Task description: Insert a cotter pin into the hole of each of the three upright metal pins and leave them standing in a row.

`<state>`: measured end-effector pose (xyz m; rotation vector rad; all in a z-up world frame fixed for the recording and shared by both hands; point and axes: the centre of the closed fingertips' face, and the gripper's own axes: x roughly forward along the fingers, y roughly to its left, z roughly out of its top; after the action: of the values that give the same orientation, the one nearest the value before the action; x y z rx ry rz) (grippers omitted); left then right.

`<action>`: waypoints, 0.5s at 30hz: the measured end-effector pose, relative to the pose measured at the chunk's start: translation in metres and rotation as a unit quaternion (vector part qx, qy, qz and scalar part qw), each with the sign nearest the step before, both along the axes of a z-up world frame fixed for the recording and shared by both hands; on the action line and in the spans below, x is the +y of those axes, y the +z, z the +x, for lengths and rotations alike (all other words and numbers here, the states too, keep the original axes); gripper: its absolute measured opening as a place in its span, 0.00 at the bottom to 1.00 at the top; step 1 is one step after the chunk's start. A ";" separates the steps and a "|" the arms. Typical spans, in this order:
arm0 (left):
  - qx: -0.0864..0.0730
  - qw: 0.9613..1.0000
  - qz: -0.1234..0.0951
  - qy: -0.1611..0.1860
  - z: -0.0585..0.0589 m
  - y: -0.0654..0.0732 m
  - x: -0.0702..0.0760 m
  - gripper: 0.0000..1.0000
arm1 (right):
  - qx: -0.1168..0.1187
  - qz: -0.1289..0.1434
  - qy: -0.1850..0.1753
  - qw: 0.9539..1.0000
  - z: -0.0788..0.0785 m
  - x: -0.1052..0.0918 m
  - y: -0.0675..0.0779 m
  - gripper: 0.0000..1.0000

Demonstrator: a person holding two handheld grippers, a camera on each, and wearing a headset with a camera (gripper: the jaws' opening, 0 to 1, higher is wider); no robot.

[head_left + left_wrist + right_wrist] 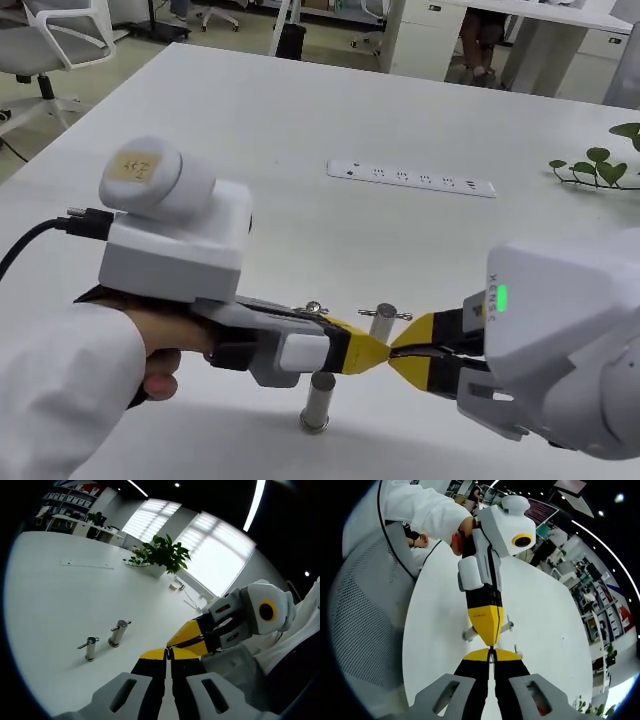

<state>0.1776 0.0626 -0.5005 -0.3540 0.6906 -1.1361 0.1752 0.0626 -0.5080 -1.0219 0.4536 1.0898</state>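
Three short upright metal pins stand on the white table (300, 120). The front pin (318, 400) shows no cotter pin. The middle pin (382, 322) has a cotter pin through its top. The third pin (313, 308) is mostly hidden behind my left gripper. The left gripper view has two pins with cotter pins (90, 648) (118, 632). My left gripper (383, 352) (169, 653) and my right gripper (394, 357) (491, 654) meet tip to tip above the pins, both with yellow jaws shut. I cannot make out anything small between the tips.
A white power strip (410, 178) lies further back on the table. A green plant (598, 168) (161, 555) is at the far right edge. Office chairs (50, 40) stand beyond the table's left corner. A black cable (30, 245) trails from the left gripper.
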 end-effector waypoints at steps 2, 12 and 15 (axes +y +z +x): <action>0.000 1.000 0.001 -0.002 -0.001 0.000 0.000 0.00 | 0.002 -0.001 0.000 1.000 -0.001 0.000 -0.001 0.00; 0.002 1.000 0.002 -0.002 -0.002 0.000 0.000 0.00 | 0.001 0.002 0.000 1.000 -0.002 0.000 -0.001 0.00; 0.003 1.000 0.004 -0.003 -0.003 -0.001 0.000 0.00 | 0.005 0.004 -0.001 1.000 -0.002 0.001 -0.001 0.00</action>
<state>0.1744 0.0628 -0.5012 -0.3485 0.7017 -1.1386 0.1728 0.0634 -0.5089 -1.0094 0.4586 1.0935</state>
